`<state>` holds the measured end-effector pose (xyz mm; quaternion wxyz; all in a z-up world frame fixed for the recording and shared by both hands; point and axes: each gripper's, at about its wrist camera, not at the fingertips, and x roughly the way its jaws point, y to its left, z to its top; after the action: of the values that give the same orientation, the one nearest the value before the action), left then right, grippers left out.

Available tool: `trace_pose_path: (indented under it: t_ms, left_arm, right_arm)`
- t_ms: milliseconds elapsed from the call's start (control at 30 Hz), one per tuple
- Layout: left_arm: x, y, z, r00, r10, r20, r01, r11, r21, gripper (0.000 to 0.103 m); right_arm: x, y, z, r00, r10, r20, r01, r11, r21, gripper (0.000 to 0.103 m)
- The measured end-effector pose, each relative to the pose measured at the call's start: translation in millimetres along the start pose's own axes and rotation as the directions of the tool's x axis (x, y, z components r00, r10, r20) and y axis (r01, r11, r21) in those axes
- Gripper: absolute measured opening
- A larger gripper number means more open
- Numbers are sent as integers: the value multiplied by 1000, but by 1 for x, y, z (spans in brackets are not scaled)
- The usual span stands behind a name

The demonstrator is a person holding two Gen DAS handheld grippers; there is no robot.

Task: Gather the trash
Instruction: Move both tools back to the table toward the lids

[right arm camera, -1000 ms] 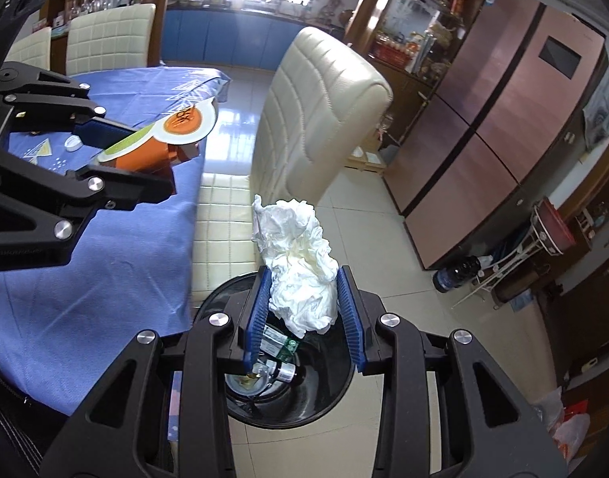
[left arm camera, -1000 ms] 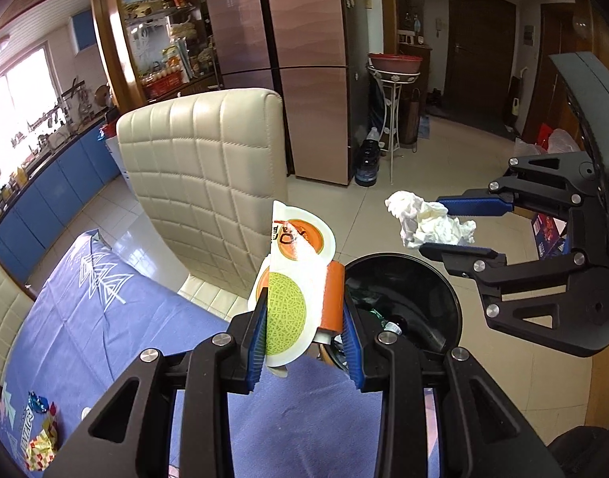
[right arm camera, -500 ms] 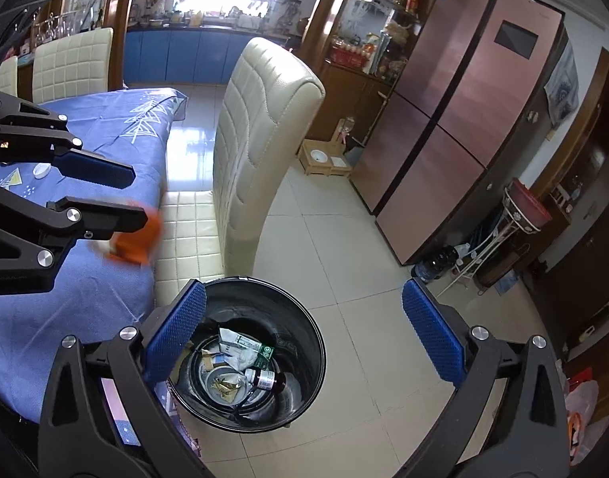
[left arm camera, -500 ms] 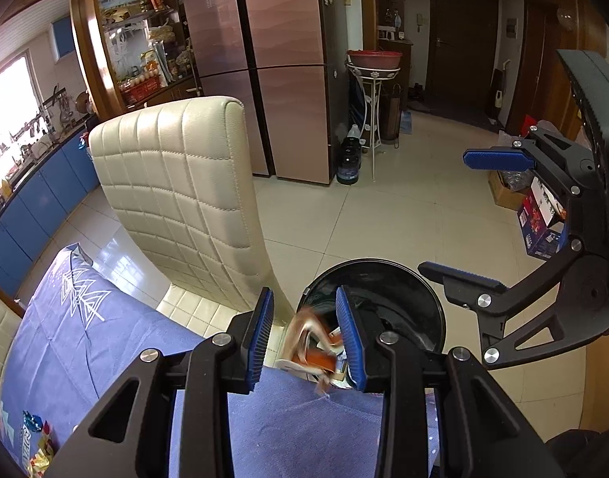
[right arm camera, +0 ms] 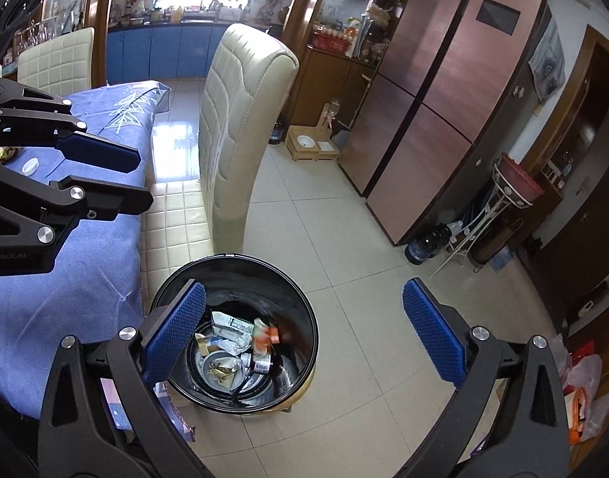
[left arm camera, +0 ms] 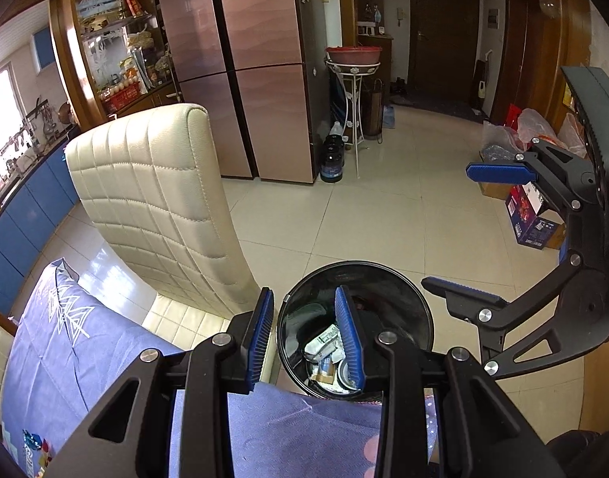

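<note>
Right wrist view looks down into a black round trash bin (right arm camera: 240, 330) on the tiled floor (right arm camera: 344, 239), with crumpled wrappers, paper and a small bottle (right arm camera: 264, 364) lying at its bottom. Over it the right gripper (right arm camera: 304, 334) has its blue-padded fingers spread wide with nothing between them, while the left gripper (left arm camera: 304, 334), nearer the table edge, is parted more narrowly and also empty. Just left of the bin a blue tablecloth (right arm camera: 57, 279) hangs, and a cream quilted chair (right arm camera: 236, 131) stands just behind it, with a copper-toned fridge (right arm camera: 435, 119) farther right.

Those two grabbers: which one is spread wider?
The right gripper, above the black bin. Its blue pads stand far apart, while the left gripper keeps only a narrow gap. Both are empty.
</note>
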<state>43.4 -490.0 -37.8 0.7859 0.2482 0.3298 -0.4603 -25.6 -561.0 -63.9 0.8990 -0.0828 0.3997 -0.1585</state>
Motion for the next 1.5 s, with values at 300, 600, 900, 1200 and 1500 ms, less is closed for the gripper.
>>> trace_pose_path:
  t_ms: [300, 600, 900, 1200, 1500]
  left_arm:
    - [-6, 10, -6, 1000, 7, 8, -6, 999, -43, 63]
    - [-18, 38, -25, 999, 43, -4, -44, 990, -136, 77]
    - [-44, 88, -66, 990, 137, -26, -139, 956, -260, 78]
    - [-92, 163, -145, 953, 282, -113, -303, 848, -436, 78]
    - [-158, 234, -248, 863, 437, -255, -499, 651, -572, 78]
  right_arm:
    - [1, 10, 6, 1000, 16, 0, -16, 1000, -15, 98]
    - [2, 34, 18, 998, 68, 9, -67, 995, -70, 98]
    - [7, 94, 49, 980, 197, 31, -189, 966, -178, 98]
    - [11, 213, 91, 921, 387, 28, -352, 864, -359, 98]
    - [-1, 343, 122, 839, 543, 2, -467, 724, -508, 98]
